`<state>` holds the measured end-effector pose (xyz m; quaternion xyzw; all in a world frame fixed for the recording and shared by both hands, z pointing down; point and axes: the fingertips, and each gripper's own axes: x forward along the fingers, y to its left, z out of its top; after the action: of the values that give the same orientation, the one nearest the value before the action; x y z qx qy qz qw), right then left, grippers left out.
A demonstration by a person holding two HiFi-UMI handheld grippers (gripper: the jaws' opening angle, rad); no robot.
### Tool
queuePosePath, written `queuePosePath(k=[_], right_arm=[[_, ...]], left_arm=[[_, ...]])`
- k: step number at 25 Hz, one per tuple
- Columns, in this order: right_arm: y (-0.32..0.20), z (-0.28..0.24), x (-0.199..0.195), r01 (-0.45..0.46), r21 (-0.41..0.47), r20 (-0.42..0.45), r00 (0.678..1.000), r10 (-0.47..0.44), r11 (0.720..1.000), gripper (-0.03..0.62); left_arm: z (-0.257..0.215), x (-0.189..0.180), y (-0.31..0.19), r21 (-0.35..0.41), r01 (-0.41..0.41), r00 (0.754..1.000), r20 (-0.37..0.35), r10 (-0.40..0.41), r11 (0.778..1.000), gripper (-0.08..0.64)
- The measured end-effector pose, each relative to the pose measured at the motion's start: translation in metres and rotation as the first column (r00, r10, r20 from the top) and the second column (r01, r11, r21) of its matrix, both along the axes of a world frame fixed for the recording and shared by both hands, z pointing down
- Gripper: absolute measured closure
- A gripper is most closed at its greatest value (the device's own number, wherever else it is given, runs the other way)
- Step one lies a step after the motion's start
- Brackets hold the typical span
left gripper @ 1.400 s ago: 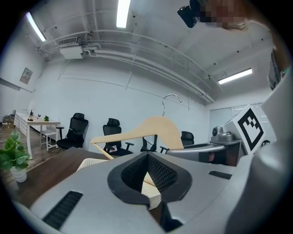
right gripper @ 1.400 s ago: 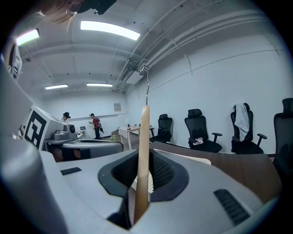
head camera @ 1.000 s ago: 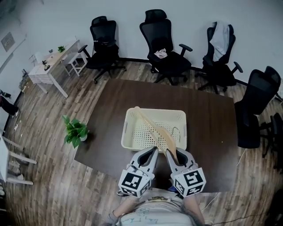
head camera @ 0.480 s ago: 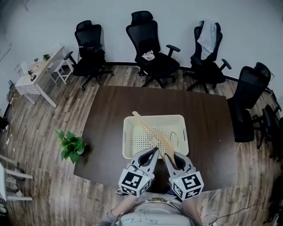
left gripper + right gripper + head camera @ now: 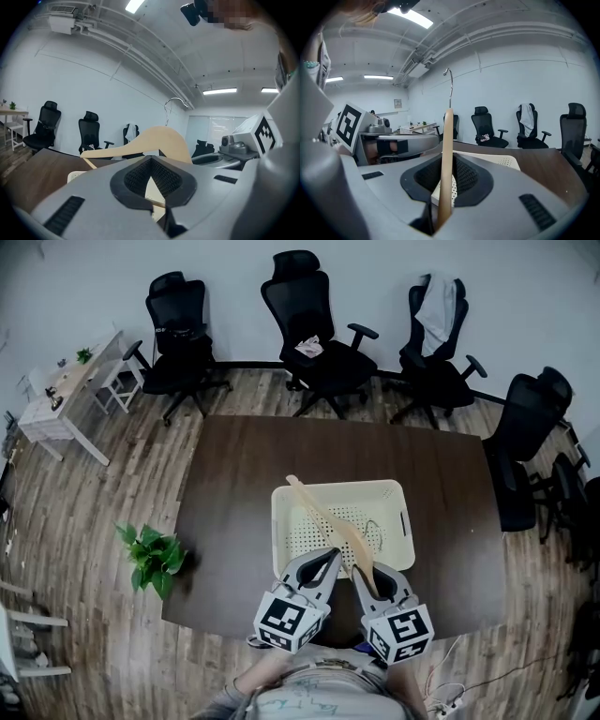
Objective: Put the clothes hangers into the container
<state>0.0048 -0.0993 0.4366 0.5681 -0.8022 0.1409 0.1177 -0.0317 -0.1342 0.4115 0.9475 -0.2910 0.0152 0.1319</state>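
A cream perforated basket [image 5: 281,521] sits on the dark table [image 5: 234,484]. A wooden clothes hanger [image 5: 328,521] slants over it, its far arm reaching past the back left rim and its metal hook [image 5: 375,523] above the basket floor. My right gripper [image 5: 372,579] is shut on the hanger's near arm, which the right gripper view shows as the hanger [image 5: 448,140] standing edge-on between the jaws. My left gripper [image 5: 319,566] hovers just left of it at the basket's near rim, jaws shut on nothing. In the left gripper view the hanger [image 5: 154,140] lies beyond the left gripper [image 5: 152,183].
Several black office chairs [image 5: 314,315] ring the far and right sides of the table. A potted plant [image 5: 150,557] stands on the floor at the left. A white desk [image 5: 66,390] is at the far left. The table's near edge [image 5: 225,620] runs just under my grippers.
The head view has shifted, so the table and basket sit a little further right in frame. The grippers and the held hanger keep the same pose over the basket.
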Motion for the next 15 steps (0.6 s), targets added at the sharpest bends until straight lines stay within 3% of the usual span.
queuePosePath(k=[9, 15], right_arm=[[-0.009, 0.011, -0.015, -0.019, -0.001, -0.005, 1.0, 0.019, 1.0, 0.532], [-0.013, 0.013, -0.007, 0.046, -0.023, -0.015, 0.999, -0.046, 0.999, 0.532]], left_arm=[[0.009, -0.016, -0.018, 0.003, -0.024, 1.0, 0.018, 0.024, 1.0, 0.549], [0.008, -0.015, -0.027, -0.007, 0.059, 0.998, 0.01, -0.059, 0.998, 0.549]])
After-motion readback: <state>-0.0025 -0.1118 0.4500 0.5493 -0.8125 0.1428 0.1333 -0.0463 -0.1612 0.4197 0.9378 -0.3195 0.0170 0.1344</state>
